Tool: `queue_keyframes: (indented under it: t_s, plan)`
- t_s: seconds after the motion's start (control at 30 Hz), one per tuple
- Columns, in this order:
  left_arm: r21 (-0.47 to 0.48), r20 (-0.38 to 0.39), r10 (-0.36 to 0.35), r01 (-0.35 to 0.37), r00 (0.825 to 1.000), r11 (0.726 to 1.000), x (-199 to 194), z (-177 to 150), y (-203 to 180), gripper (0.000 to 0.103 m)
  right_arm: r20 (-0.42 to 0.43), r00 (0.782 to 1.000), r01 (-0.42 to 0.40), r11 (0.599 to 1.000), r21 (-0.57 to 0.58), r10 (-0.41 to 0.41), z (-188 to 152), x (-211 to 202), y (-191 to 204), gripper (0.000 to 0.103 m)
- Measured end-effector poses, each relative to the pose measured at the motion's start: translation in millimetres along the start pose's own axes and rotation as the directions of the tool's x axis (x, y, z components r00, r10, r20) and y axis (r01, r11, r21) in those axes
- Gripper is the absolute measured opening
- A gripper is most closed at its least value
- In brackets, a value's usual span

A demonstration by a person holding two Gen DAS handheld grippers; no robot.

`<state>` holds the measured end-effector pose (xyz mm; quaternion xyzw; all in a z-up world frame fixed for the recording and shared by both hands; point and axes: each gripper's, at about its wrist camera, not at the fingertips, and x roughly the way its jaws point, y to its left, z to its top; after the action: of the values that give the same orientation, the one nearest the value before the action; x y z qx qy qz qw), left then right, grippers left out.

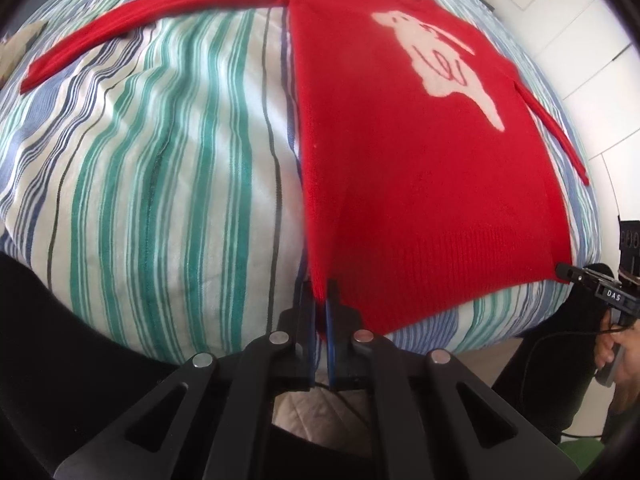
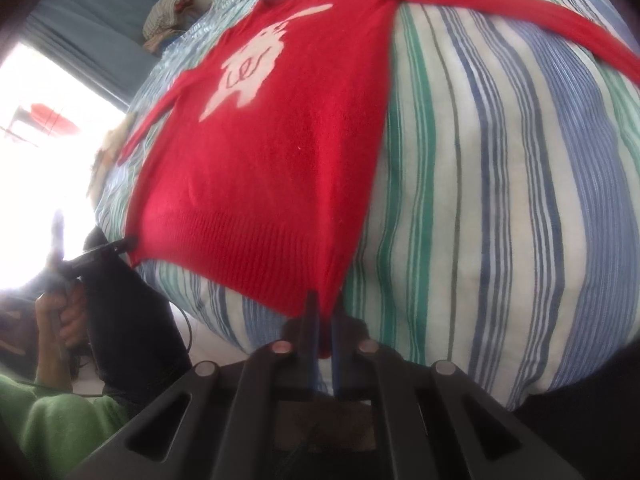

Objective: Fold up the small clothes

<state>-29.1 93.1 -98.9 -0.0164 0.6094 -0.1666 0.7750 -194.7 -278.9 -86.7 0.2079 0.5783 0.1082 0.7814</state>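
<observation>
Down at the hem, I've got my left gripper (image 1: 320,300) and right gripper (image 2: 325,312) each clamped on a sweater (image 1: 400,160) corner, flat on the bed (image 1: 160,160), and thin knit could slip out when lifted.

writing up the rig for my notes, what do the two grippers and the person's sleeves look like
Both grippers are matte black linkage frames with silver round pivot pins and slim blue-faced jaws: left gripper, right gripper. The right one carries a white "DAS" label and a thin black cable. Black sleeve; green garment.
</observation>
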Motion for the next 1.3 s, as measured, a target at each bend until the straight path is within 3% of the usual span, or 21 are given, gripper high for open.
queue_keyframes:
  t_s: [0.17,0.27,0.3,0.37,0.43,0.53,0.63,0.7,0.8,0.87,0.93,1.07,1.13,1.3]
  plan:
    - [0.007,0.001,0.051,-0.051,0.999,0.999,9,1,-6,0.003,-0.005,1.000,0.021,1.000,0.004,-0.021,0,16,-4,0.004]
    - [0.031,0.017,0.064,-0.065,0.998,0.997,5,-2,-10,0.011,0.006,1.000,0.013,1.000,0.017,-0.013,0,14,-5,0.005]
    - [0.037,0.020,0.051,-0.052,0.998,0.998,3,-3,-11,0.017,0.012,1.000,0.006,1.000,0.026,-0.006,0,13,-6,0.010]
    - [0.036,0.035,0.025,-0.026,0.999,0.999,-9,-3,-10,0.056,0.013,1.000,-0.004,0.999,0.050,0.003,-2,8,-11,0.027]
    - [0.019,0.103,0.031,-0.033,0.994,0.999,-30,0,-6,0.074,0.030,0.999,0.009,0.998,0.061,-0.011,0,-6,-16,0.032]
    - [0.001,0.219,0.022,-0.023,0.976,1.000,-65,11,0,0.078,0.114,0.991,0.056,0.995,0.082,-0.065,11,-41,-31,0.037]
    - [-0.037,0.353,-0.001,0.015,0.935,0.999,-92,30,5,0.090,0.245,0.963,0.075,0.985,0.154,-0.111,31,-80,-57,0.045]
    - [-0.066,0.431,0.002,0.030,0.903,0.997,-102,45,7,0.092,0.343,0.930,0.056,0.973,0.222,-0.131,48,-103,-81,0.047]
    - [-0.097,0.502,-0.007,0.064,0.865,0.993,-100,71,6,0.094,0.486,0.865,-0.079,0.922,0.378,-0.126,70,-129,-128,0.052]
    - [-0.106,0.511,-0.022,0.088,0.859,0.990,-91,87,6,0.094,0.552,0.824,-0.181,0.863,0.471,-0.128,79,-135,-159,0.053]
    - [-0.108,0.500,-0.037,0.105,0.865,0.989,-77,98,5,0.094,0.572,0.805,-0.230,0.806,0.546,-0.159,82,-132,-187,0.053]
    - [-0.103,0.503,-0.006,0.066,0.864,0.993,-54,104,7,0.094,0.539,0.821,-0.270,0.705,0.656,-0.188,79,-114,-221,0.053]
    - [-0.115,0.520,0.039,0.024,0.853,0.993,-44,103,12,0.094,0.537,0.819,-0.271,0.688,0.673,-0.202,78,-108,-231,0.053]
    - [-0.184,0.532,0.098,0.002,0.841,0.983,-36,94,35,0.094,0.592,0.746,-0.279,0.666,0.692,-0.303,78,-113,-254,0.053]
